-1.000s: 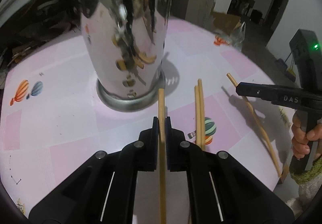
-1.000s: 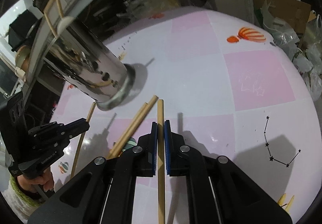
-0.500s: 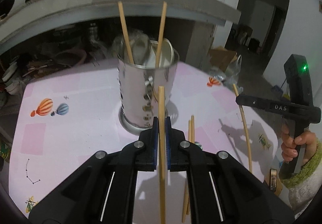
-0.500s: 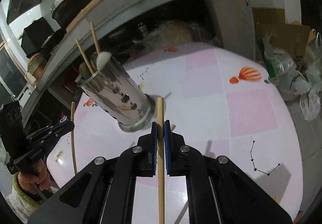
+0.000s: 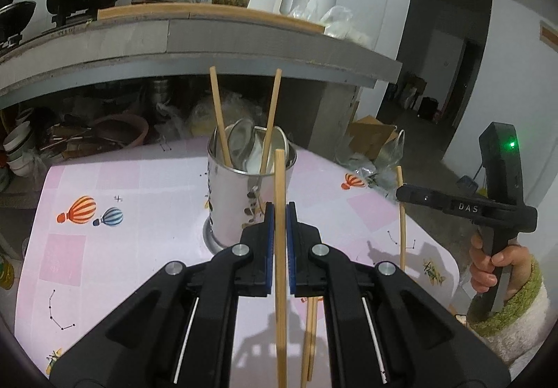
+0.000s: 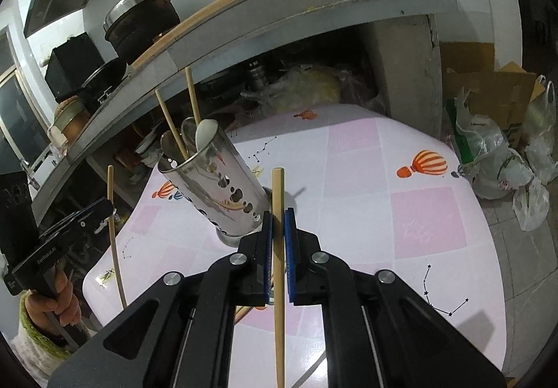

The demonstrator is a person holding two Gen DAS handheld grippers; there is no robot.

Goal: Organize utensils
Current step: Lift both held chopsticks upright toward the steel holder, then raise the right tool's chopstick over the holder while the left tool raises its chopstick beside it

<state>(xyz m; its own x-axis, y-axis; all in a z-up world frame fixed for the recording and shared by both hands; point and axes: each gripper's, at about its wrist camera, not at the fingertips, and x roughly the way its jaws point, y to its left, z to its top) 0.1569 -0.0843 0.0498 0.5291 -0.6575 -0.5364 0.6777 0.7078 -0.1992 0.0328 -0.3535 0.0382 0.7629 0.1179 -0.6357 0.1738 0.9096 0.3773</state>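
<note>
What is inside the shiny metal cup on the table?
Two wooden chopsticks stick out of the shiny metal cup, beside a metal spoon and a white spoon. Their lower ends are hidden by its wall.

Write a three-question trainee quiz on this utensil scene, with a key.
1. True or false: each hand-held gripper, left and right, is shut on a chopstick.
2. How many chopsticks stand in the steel holder?
3. Multiple choice: the pair of loose chopsticks lies A) on the table, B) in the holder, C) on the shelf.

Key: 1 true; 2 two; 3 A.
</note>
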